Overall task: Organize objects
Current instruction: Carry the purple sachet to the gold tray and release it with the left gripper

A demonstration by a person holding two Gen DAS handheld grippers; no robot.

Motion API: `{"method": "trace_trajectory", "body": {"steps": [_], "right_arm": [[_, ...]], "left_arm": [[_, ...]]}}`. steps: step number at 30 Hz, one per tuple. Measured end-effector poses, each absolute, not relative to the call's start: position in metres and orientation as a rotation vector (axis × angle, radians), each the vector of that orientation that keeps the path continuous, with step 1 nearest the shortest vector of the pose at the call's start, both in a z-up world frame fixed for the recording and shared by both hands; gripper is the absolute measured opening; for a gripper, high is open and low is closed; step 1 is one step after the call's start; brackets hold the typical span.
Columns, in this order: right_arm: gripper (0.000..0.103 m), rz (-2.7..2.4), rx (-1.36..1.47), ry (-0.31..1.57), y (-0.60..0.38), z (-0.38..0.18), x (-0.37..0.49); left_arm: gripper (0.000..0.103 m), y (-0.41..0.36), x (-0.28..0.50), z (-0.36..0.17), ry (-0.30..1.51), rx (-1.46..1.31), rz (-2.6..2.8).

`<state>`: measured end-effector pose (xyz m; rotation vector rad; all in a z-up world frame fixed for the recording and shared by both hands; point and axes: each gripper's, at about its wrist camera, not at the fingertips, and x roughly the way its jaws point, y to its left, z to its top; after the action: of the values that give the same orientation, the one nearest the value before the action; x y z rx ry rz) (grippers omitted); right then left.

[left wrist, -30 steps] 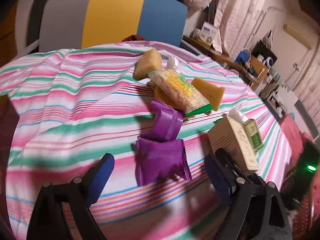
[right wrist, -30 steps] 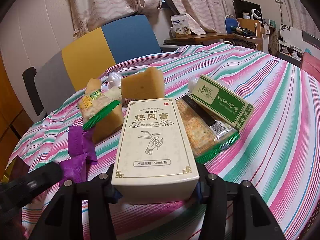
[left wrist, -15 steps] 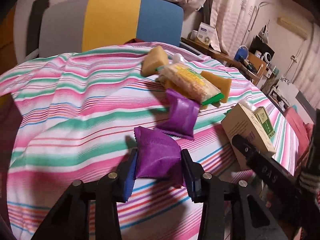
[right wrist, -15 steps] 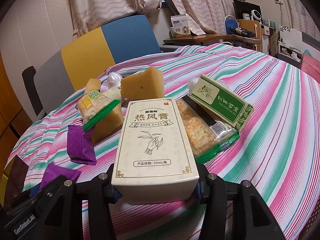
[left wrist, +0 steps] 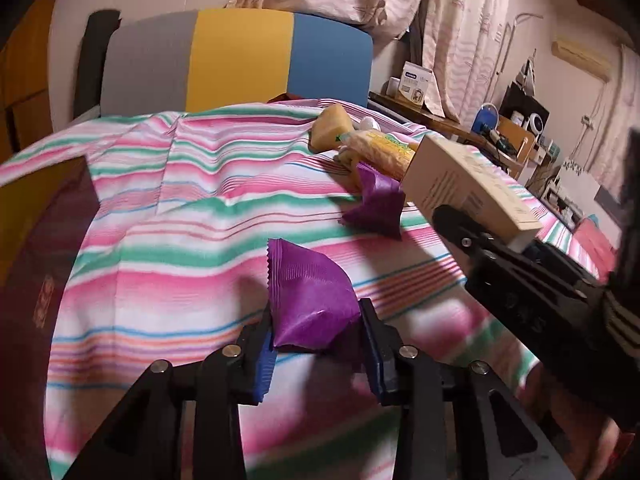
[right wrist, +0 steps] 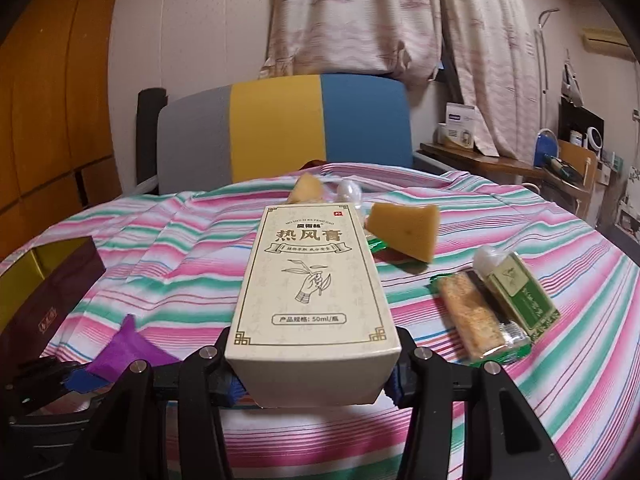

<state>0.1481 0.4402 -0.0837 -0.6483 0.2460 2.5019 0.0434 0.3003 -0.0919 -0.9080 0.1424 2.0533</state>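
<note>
Second purple packet (left wrist: 378, 208) partly behind the cream box (left wrist: 468, 184); shelf clutter (left wrist: 520, 128) too small to tell

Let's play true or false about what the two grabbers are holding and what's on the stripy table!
1. The left gripper is closing on a purple packet. True.
2. The right gripper holds a green box. False: it holds a cream box; the green box lies on the striped tablecloth.
3. A second purple packet lies on the cloth. True.
4. The chair behind the table is all red. False: it is grey, yellow and blue.
</note>
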Motion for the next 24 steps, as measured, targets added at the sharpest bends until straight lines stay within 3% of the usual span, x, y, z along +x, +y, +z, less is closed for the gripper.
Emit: {"method": "trace_trajectory", "body": {"steps": [8,24], "right_arm": [[0.052,2.445,-0.683,0.315,0.448,-0.091,0.148],[0.052,2.482,-0.736,0.112,0.421,-0.086,0.134]], "left_arm": [[0.037,0.263,0.04,-0.088,0.039,-0.958,2.049],[0.037,0.171,0.033,-0.034,-0.138,-0.91,2.109]]}}
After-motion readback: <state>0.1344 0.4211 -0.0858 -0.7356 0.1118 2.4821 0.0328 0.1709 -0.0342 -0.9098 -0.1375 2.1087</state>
